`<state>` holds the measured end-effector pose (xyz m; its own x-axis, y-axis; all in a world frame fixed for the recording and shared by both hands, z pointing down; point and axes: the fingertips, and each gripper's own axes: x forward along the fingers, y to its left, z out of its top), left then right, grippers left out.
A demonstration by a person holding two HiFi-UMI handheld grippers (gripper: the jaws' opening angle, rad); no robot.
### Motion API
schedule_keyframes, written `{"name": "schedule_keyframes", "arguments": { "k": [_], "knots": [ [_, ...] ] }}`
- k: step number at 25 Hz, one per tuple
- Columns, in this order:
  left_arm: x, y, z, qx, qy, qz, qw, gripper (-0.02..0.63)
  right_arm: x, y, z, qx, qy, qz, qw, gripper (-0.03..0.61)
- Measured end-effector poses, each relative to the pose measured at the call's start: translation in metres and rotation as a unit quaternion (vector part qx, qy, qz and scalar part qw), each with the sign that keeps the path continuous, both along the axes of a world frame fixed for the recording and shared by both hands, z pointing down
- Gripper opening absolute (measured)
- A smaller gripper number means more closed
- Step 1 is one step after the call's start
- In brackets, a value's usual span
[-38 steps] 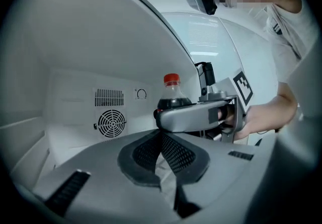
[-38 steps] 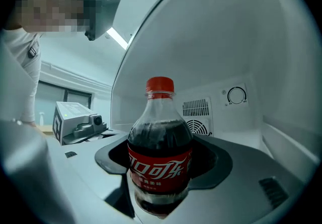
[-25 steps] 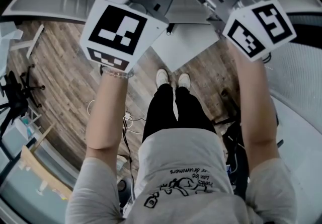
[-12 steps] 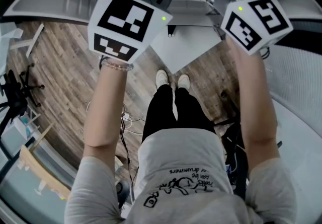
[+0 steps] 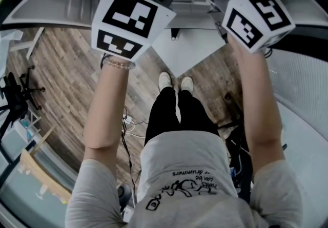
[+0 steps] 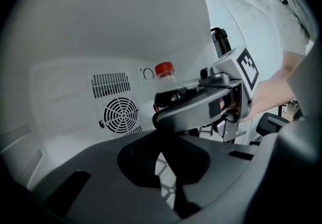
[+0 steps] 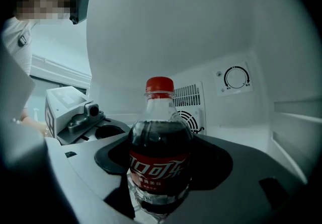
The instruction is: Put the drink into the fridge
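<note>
A cola bottle point(image 7: 159, 153) with a red cap and red label stands upright between my right gripper's point(image 7: 160, 195) jaws, which are shut on its lower body. It is inside a white fridge point(image 7: 166, 26), in front of the back wall. In the left gripper view the same bottle point(image 6: 164, 81) shows behind the right gripper point(image 6: 204, 109). My left gripper point(image 6: 168, 170) is just left of it, jaws nearly together with nothing between them. In the head view only the marker cubes show, the left cube point(image 5: 130, 19) and the right cube point(image 5: 256, 17), both raised ahead.
The fridge's back wall carries a round fan grille point(image 6: 121, 115), a slotted vent point(image 6: 110, 84) and a dial point(image 7: 235, 78). A wire shelf point(image 6: 163, 165) lies below the jaws. Below me are wooden floor point(image 5: 56, 78), a white panel point(image 5: 187, 47) and the person's feet point(image 5: 174, 81).
Both marker cubes have shifted a little up and forward in the head view, as the arms reach further ahead. The bottle's earlier position is not shown.
</note>
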<state>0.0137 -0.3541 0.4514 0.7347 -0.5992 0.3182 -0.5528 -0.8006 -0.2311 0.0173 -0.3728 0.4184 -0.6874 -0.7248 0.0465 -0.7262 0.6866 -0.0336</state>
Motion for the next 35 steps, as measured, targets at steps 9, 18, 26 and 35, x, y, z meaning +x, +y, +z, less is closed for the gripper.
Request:
{"name": "schedule_keyframes", "arguments": {
  "k": [9, 18, 26, 35],
  "knots": [
    [-0.0011, -0.0050, -0.0006, 0.009, -0.010, -0.003, 0.9999, 0.003, 0.0009, -0.0023, -0.0015, 0.014, -0.011, 0.022, 1.000, 0.322],
    [0.0013, -0.0059, -0.0003, 0.008, -0.011, -0.003, 0.9999, 0.003, 0.0033, -0.0027, -0.0011, 0.013, -0.016, 0.029, 0.999, 0.322],
    [0.0038, -0.0044, -0.0002, 0.009, -0.007, -0.004, 0.9999, 0.003, 0.0080, -0.0022, 0.0003, 0.009, -0.022, 0.034, 0.999, 0.334],
    [0.0042, -0.0042, 0.0028, 0.005, -0.007, -0.003, 1.0000, 0.003, 0.0075, -0.0034, 0.0031, -0.001, 0.000, 0.033, 0.999, 0.324]
  ]
}}
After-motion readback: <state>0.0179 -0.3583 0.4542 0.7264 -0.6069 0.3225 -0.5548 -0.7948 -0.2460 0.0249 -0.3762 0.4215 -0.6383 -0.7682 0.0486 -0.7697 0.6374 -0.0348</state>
